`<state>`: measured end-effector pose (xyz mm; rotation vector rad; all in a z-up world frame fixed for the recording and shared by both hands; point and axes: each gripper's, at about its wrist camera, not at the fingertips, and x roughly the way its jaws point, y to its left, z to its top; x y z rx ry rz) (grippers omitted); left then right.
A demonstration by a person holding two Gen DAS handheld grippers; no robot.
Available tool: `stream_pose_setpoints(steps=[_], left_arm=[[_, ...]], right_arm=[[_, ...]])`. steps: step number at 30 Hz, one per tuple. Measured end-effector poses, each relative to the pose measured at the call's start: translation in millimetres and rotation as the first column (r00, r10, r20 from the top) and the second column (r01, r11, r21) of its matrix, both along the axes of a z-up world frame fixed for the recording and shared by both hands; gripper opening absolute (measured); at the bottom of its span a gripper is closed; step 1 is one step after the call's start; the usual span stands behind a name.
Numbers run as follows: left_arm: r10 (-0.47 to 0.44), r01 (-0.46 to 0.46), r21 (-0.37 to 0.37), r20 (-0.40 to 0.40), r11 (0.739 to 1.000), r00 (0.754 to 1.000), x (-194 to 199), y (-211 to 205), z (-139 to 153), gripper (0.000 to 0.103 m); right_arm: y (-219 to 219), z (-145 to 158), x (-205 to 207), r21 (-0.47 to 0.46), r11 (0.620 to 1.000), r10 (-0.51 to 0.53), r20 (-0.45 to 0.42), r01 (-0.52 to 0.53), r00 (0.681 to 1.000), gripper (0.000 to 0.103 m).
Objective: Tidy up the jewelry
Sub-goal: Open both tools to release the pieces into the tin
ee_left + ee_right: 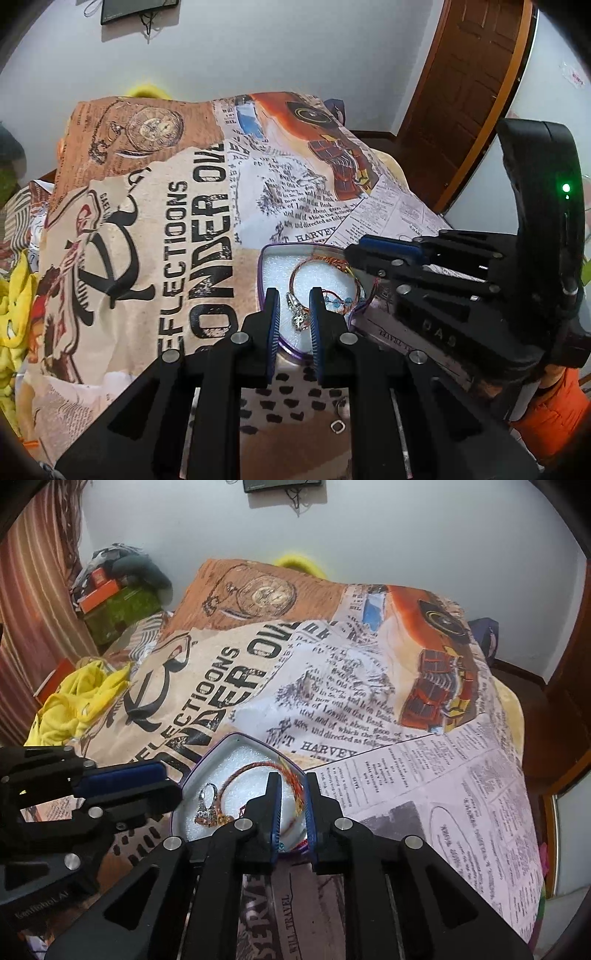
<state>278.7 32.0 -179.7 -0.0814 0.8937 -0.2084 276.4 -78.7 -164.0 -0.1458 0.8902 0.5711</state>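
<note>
A purple-rimmed tin [263,266] [192,771] with white foam lies on the printed bedcover. In it are a silver ring [298,312] [207,805], a copper wire bangle [325,264] [255,771] and a chain with blue beads [338,300]. My left gripper [294,306] hovers over the tin's near edge, jaws apart, with the ring between the fingers, not clamped. My right gripper [291,792] is over the tin's right side, jaws apart around the bangle's red-yellow wrapped part. Each gripper shows in the other's view: the right gripper [388,258] and the left gripper [122,779].
A small square silver ring [337,426] and a hook [341,403] lie on the cover near the left gripper. Yellow cloth [74,701] and boxes [110,602] sit at the far left. A wooden door [461,92] stands at the right.
</note>
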Motion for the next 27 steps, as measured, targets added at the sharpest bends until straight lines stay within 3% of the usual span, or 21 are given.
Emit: stream_pose_setpoints(steps=[18, 21, 23, 27], left_arm=[[0.026, -0.028, 0.021, 0.075, 0.999, 0.997, -60, 2, 51, 0.015], [0.025, -0.027, 0.023, 0.074, 0.999, 0.997, -72, 2, 55, 0.017], [0.025, -0.027, 0.028, 0.072, 0.999, 0.997, -78, 2, 55, 0.022], [0.025, -0.028, 0.04, 0.07, 0.999, 0.997, -92, 0, 52, 0.028]], right_arm=[[-23, 60, -61, 0.043, 0.999, -0.033, 0.11, 0.029, 0.993, 0.011], [-26, 66, -76, 0.041, 0.999, -0.037, 0.133, 0.032, 0.99, 0.017], [-29, 69, -85, 0.047, 0.998, -0.038, 0.145, 0.032, 0.989, 0.026], [-33, 71, -98, 0.045, 0.998, -0.048, 0.161, 0.041, 0.986, 0.028]])
